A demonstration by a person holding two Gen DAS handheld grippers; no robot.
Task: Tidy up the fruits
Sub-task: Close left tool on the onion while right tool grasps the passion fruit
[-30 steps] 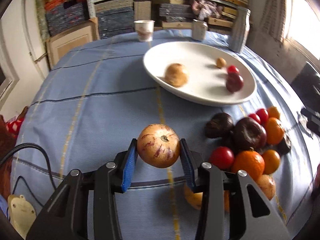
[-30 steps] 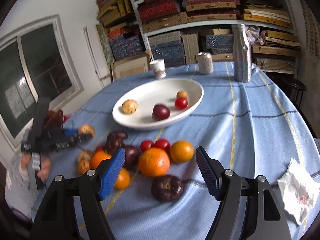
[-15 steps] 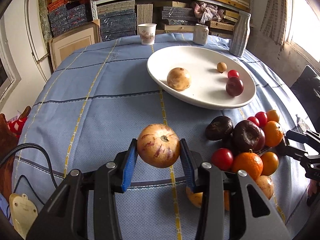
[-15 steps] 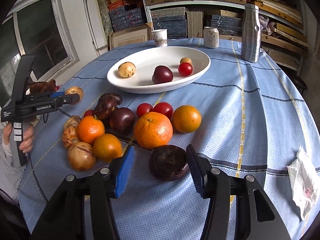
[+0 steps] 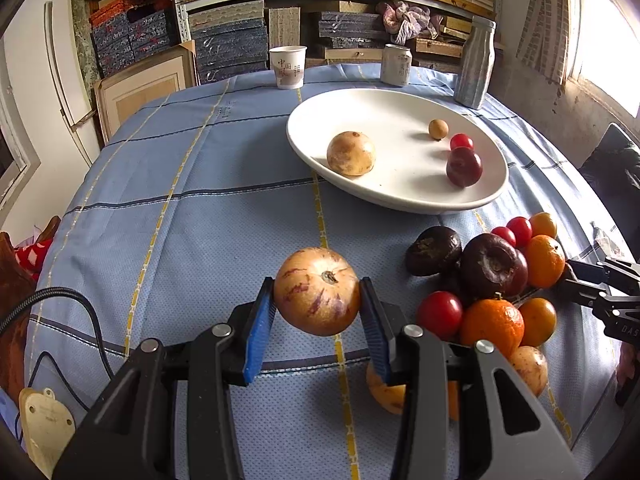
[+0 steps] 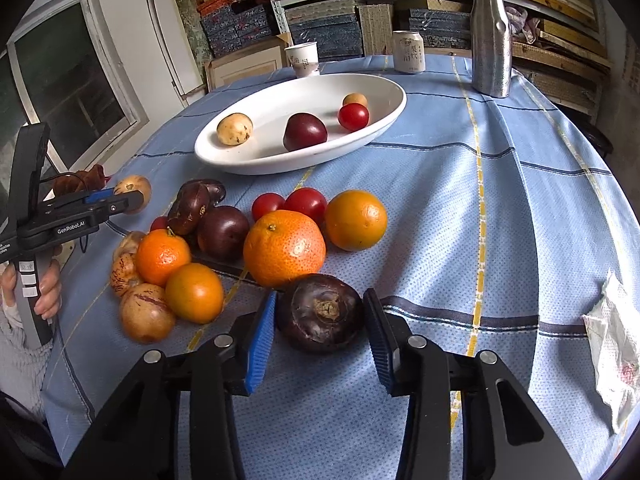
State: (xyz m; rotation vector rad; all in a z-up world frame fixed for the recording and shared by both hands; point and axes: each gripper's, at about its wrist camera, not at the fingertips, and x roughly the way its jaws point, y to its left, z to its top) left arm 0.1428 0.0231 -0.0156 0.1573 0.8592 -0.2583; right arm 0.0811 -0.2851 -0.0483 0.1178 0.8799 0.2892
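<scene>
My left gripper (image 5: pixel 318 312) is shut on a tan, purple-streaked round fruit (image 5: pixel 317 290) and holds it above the blue cloth, short of the white plate (image 5: pixel 492 184). The plate holds a tan fruit (image 5: pixel 351 153), a dark plum (image 5: pixel 464 167), a red tomato (image 5: pixel 461 141) and a small brown fruit (image 5: pixel 438 128). My right gripper (image 6: pixel 320 320) is open, its blue pads on either side of a dark purple fruit (image 6: pixel 320 312) on the cloth; small gaps show. Behind it lies a pile of oranges (image 6: pixel 284 246), tomatoes (image 6: pixel 306 203) and dark fruits (image 6: pixel 223 232).
A paper cup (image 5: pixel 287 66), a can (image 5: pixel 395 65) and a metal bottle (image 5: pixel 475 67) stand behind the plate. A crumpled tissue (image 6: pixel 612 344) lies at the right. Shelves of boxes fill the back wall. A cable (image 5: pixel 80 308) trails at the left.
My right gripper has moved down and forward to straddle the dark purple fruit, and its jaws have narrowed. My left gripper still holds the streaked fruit and has come slightly nearer the plate.
</scene>
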